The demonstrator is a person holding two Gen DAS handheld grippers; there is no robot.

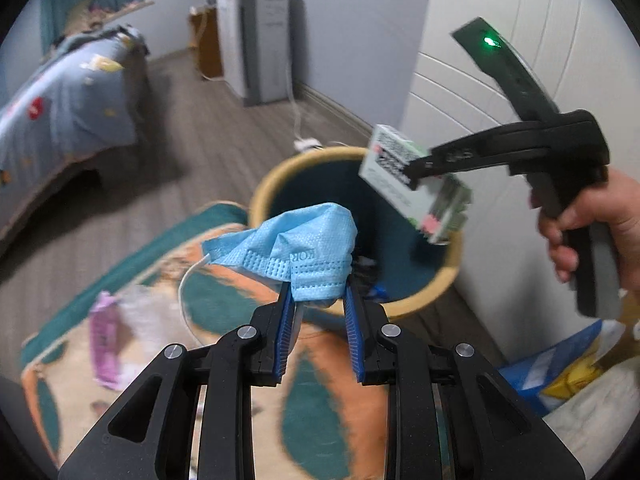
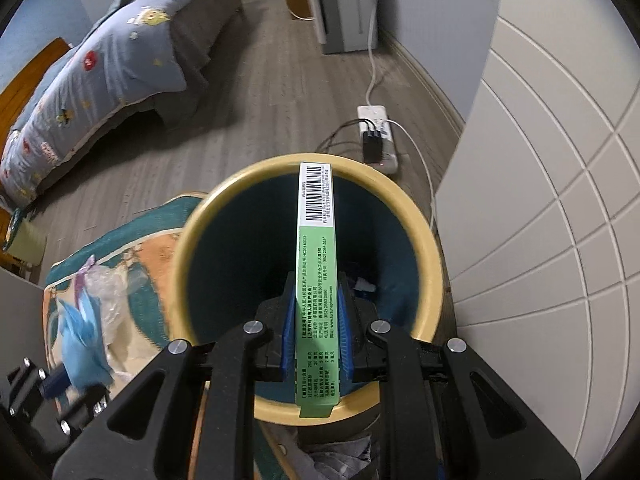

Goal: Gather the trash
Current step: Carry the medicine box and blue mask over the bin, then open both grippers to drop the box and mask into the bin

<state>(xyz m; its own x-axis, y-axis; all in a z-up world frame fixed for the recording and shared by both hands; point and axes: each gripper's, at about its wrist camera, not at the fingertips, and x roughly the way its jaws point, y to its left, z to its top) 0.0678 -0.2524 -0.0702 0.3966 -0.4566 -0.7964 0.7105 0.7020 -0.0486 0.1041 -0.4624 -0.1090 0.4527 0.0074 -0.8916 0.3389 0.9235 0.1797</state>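
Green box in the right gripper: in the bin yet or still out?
Out. The green box is clamped in the right gripper, above the open bin.

Black gripper (image 1: pixel 318 294), blue ribbed pads (image 1: pixel 285 336), silver screws

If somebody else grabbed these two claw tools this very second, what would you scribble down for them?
Left gripper: shut on a blue face mask, just short of the waste bin.
Right gripper: shut on a green medicine box, right above the bin's mouth.
Done: both items picked up; some trash already in the bin.
Left: release both into it, then fetch the pink wrapper and clear plastic on the rug.
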